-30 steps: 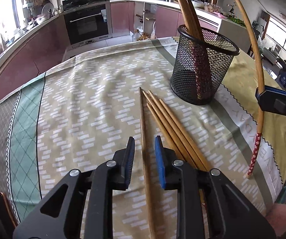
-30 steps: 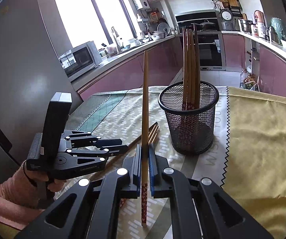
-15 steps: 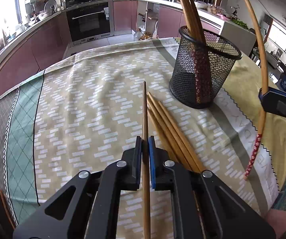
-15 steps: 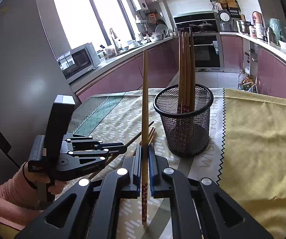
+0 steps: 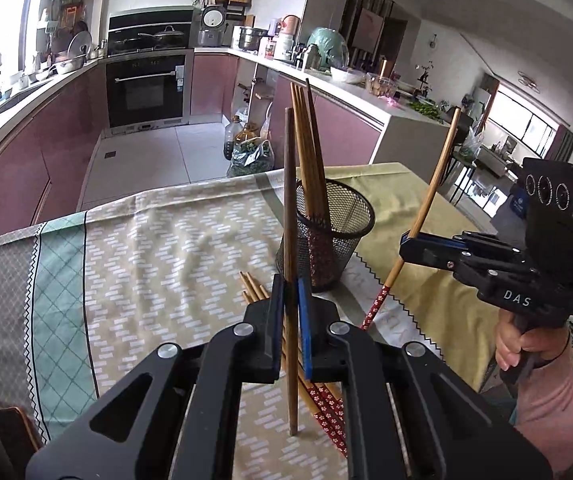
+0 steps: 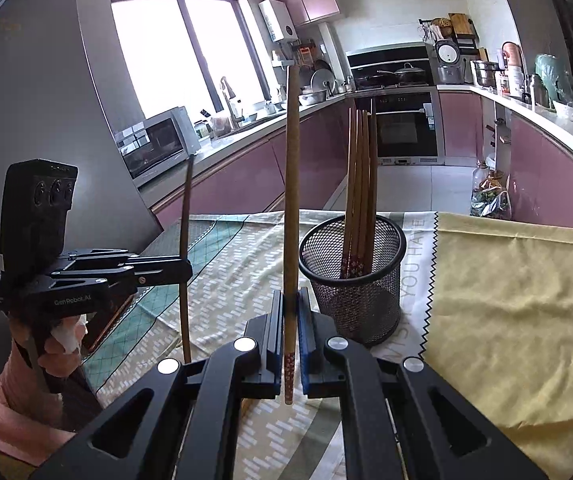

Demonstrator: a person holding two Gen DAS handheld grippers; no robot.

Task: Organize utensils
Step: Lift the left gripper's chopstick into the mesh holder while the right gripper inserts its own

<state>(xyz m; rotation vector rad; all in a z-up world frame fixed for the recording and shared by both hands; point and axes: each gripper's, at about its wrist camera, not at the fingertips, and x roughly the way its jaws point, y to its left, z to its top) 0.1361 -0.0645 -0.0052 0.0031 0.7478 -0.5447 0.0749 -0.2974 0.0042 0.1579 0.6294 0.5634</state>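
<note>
- Chopsticks dominating a kitchen table: the left gripper (image 5: 291,312) is clamping a dark chopstick (image 5: 290,216) upright, its lower tip hanging just above the patterned tablecloth (image 5: 158,264).
- The right gripper (image 6: 291,332) is pinching a floral-ended chopstick (image 6: 291,200), standing near-vertical beside the mesh holder (image 6: 356,280).
- Several chopsticks are already standing inside the holder.
- More loose chopsticks (image 5: 254,292) are lying on the cloth, partly hidden beneath the left gripper.
</note>
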